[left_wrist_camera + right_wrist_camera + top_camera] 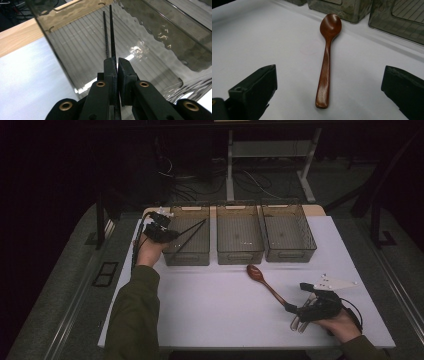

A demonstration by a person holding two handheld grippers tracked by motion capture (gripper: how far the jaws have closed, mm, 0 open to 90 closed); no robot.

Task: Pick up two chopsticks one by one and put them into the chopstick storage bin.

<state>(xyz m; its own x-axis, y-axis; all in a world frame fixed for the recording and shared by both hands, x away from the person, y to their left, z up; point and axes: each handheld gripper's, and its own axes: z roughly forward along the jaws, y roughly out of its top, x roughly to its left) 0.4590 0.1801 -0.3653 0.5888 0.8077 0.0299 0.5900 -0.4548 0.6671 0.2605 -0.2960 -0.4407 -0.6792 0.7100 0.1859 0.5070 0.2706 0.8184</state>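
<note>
While three smoked-plastic bins (pixel 240 240) are sitting in a row on the white table (pixel 210 305), the left gripper (pixel 117 65) is clamping two black chopsticks (pixel 110 32) over the leftmost bin (pixel 82 50). The right gripper (pixel 329 92), jaws wide apart, is bracketing one wooden spoon (pixel 327 57) lying flat, handle end nearest.

room: dark | floor (pixel 60 285): grey | table (pixel 210 315): white, lit | far: cables (pixel 250 182), white desk legs (pixel 306 180)
</note>
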